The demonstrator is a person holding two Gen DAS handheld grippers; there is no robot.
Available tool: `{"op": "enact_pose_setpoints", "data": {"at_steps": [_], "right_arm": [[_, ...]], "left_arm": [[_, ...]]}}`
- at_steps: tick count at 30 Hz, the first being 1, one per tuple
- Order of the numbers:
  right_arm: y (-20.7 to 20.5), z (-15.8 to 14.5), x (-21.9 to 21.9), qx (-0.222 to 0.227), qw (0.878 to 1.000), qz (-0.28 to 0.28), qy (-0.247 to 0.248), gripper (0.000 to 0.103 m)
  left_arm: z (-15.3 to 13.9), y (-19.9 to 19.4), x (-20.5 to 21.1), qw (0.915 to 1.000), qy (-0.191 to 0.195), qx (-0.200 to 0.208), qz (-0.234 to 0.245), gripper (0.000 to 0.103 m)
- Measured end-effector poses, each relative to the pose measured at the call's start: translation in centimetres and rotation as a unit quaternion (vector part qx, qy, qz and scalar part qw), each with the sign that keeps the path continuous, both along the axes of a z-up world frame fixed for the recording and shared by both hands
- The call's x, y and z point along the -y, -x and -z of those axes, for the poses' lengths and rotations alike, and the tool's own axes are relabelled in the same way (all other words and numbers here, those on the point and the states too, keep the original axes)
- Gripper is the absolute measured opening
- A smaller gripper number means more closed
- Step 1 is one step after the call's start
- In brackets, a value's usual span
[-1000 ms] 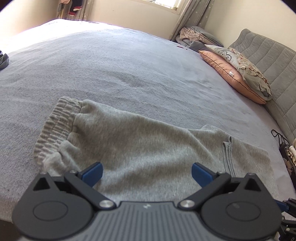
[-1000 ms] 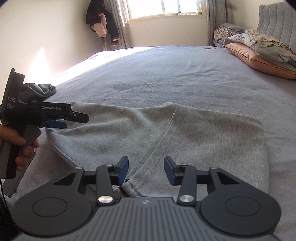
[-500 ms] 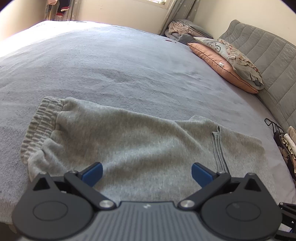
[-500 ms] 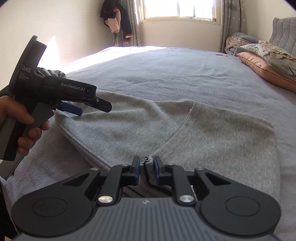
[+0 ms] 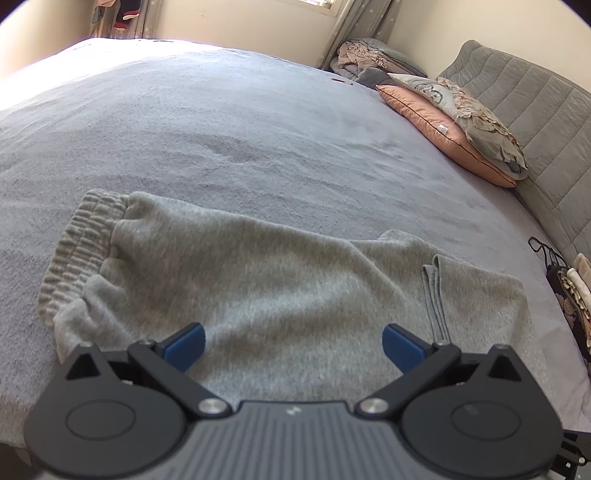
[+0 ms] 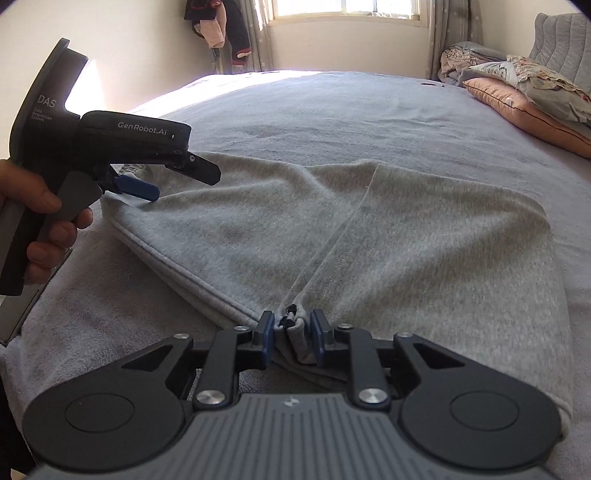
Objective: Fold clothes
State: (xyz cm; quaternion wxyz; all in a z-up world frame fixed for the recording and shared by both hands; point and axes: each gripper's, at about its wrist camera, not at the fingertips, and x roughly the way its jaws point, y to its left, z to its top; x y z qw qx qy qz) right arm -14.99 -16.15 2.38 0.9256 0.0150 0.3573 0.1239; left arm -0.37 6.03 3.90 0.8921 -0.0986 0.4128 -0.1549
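Right wrist view: grey sweatpants (image 6: 332, 236) lie flat on a grey bedspread (image 6: 332, 110), folded over on themselves, with a seam running diagonally from the far middle down to the near edge. The right gripper (image 6: 292, 334) sits at that near edge. A bunched fold of the fabric, with a small dark drawstring end on it, stands between the blue pads (image 6: 266, 332). The jaws have just been opening a little after a tighter squeeze; a thin gap shows on each side of the fold, so the pads do not appear to press on it.

At the left of the same view, a hand (image 6: 40, 218) holds the left gripper (image 6: 147, 192) by its handle. Its blue pad hangs just above the far left corner of the sweatpants; contact cannot be told.

Left wrist view: the left gripper (image 5: 293, 349) has its jaws spread wide, nothing between them, with grey fabric below. The elastic cuff (image 5: 85, 251) of the sweatpants lies at the left, ribbed and gathered. A folded edge (image 5: 432, 295) runs across the garment at the right.

Background: a pink pillow (image 5: 439, 129) with a patterned cushion on top rests against a grey padded headboard (image 5: 535, 122). A window (image 6: 347, 7) lights the far wall.
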Motion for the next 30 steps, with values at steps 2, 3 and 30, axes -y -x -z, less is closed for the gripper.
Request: {"op": "enact_pose_setpoints", "data": {"at_steps": [2,3,30], "right_arm": [[-0.9,-2.0,0.9,0.016,0.999,-0.008,-0.041,0.041],[-1.6,-2.8,1.3,0.028,0.998,-0.003,-0.05,0.047],[-15.2,1.0,2.2,-0.033,0.994,0.104,0.02,0.023]], "left_arm": [[0.0,-0.1,-0.2,1.0,0.006,-0.002,-0.002,0.103],[-0.1,-0.2,-0.2,1.0,0.008,-0.003,-0.003,0.103],[-0.2,-1.1,-0.9,0.9993,0.032,-0.018,-0.005,0.103]]}}
